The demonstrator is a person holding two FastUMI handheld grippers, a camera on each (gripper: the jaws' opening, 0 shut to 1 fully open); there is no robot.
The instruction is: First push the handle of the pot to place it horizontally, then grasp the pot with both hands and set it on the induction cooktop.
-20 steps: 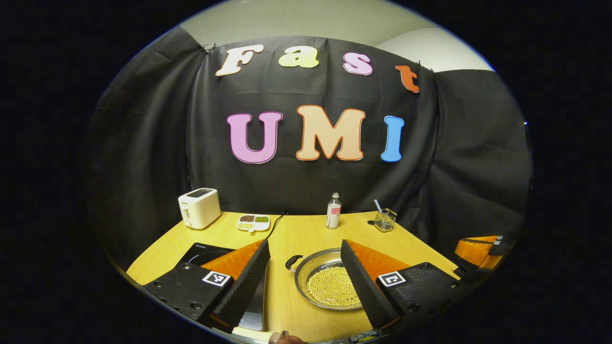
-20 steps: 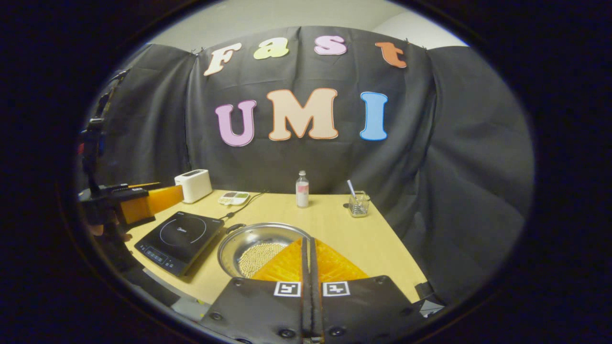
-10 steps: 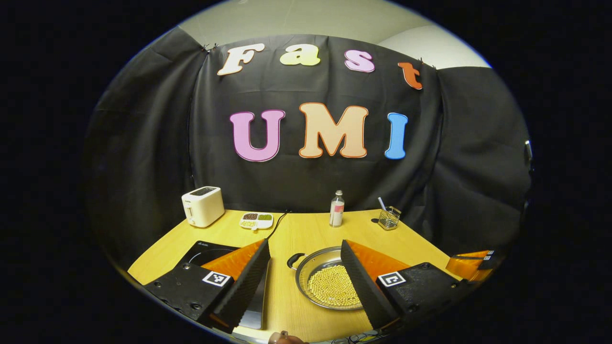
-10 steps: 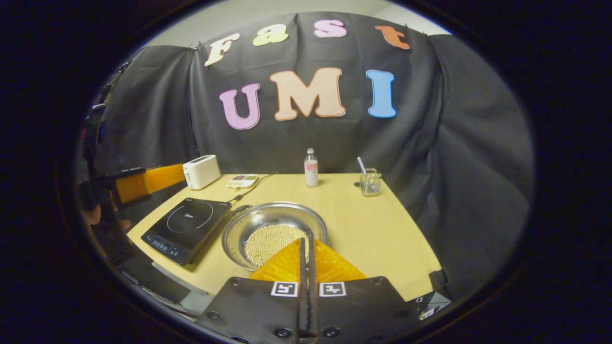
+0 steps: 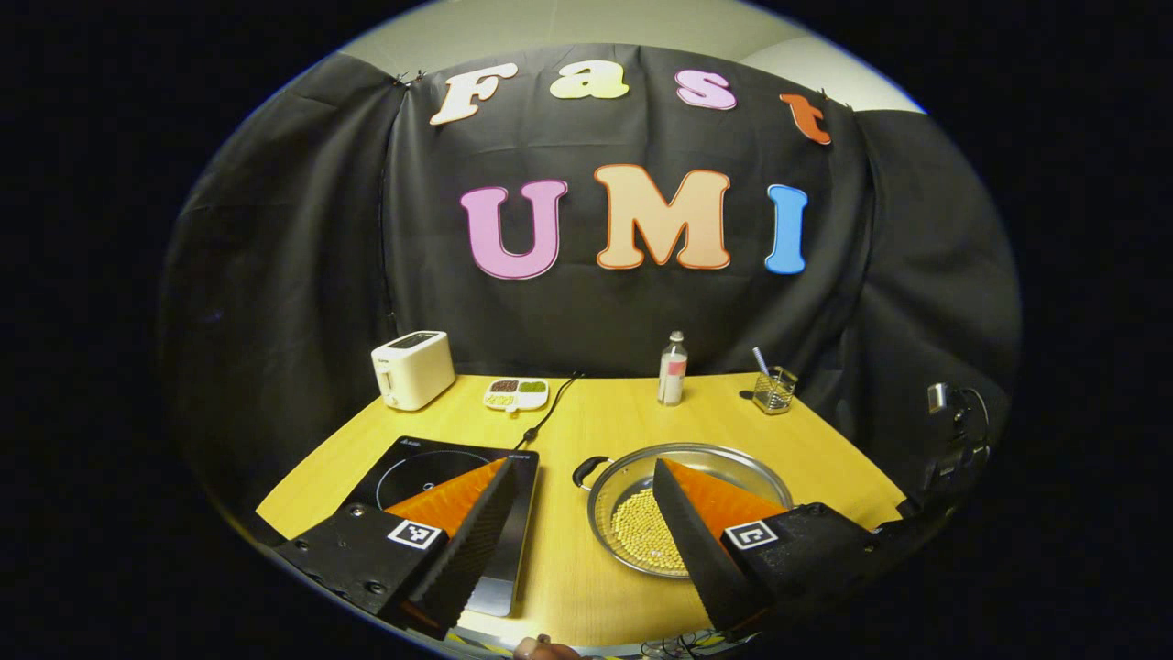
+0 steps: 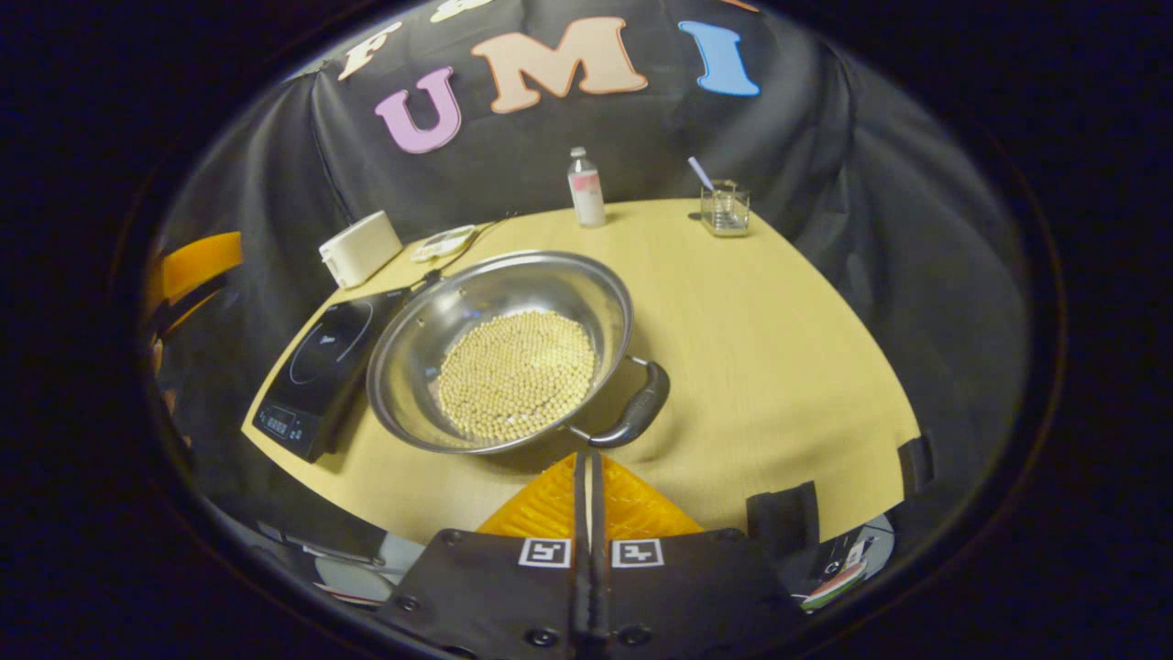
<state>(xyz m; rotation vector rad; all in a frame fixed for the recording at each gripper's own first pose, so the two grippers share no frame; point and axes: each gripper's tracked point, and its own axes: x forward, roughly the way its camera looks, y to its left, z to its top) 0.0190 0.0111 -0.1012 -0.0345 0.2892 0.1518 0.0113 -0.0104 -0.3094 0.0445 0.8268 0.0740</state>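
Note:
A steel pot (image 5: 619,484) holding pale beans (image 6: 518,371) sits on the wooden table (image 6: 761,348), right of the black induction cooktop (image 5: 423,469). Its black near handle (image 6: 639,412) points toward the lower right in the right gripper view; the far handle (image 5: 591,470) points toward the cooktop (image 6: 316,362). My right gripper (image 6: 586,456) is shut, empty, with its tips just short of the near handle. My left gripper (image 5: 583,466) hangs open above the table's front edge, one finger over the cooktop and the other over the pot. The left gripper (image 6: 197,266) also shows far left.
Along the back of the table stand a white toaster (image 5: 412,369), a small divided dish (image 5: 516,392), a clear bottle (image 5: 672,368) and a glass with a straw (image 5: 774,390). The cooktop's cable (image 5: 548,412) runs to the back. Black cloth walls close in the table.
My right gripper has moved forward and tipped down toward the pot, bringing the near handle into sight just ahead of its tips. The left gripper has drifted slightly and stayed open.

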